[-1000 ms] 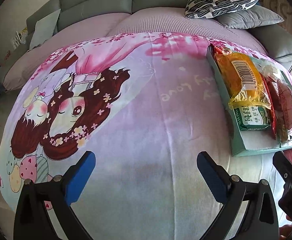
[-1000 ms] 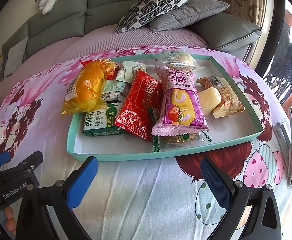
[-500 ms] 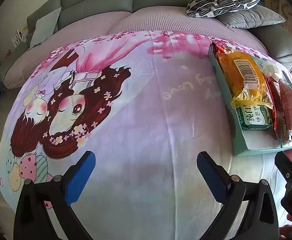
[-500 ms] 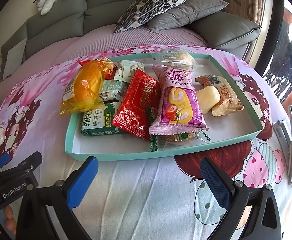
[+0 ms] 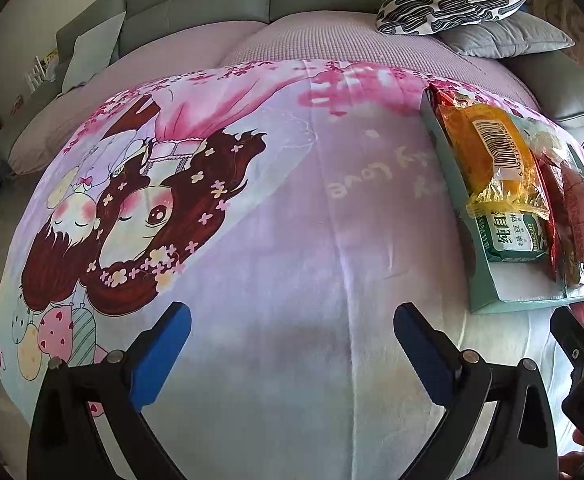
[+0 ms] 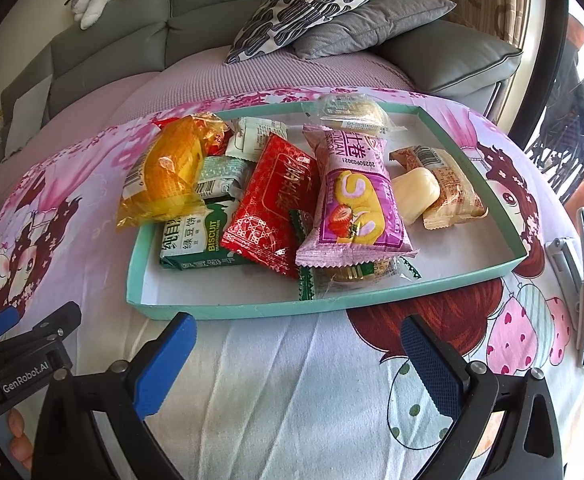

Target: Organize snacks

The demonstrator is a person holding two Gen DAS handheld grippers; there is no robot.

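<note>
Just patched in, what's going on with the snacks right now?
A person holds two hand-held grippers above a cartoon-print blanket. The right hand-held gripper is open, just short of the teal tray's near rim, holding nothing. The left hand-held gripper is open over bare blanket beside the tray. The snack packets, including a pink roll cake packet, are piled in the tray.

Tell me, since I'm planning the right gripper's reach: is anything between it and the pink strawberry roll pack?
Only the tray's near wall. The right gripper is open short of it; the pink strawberry roll pack lies uncovered atop other snacks.
</note>
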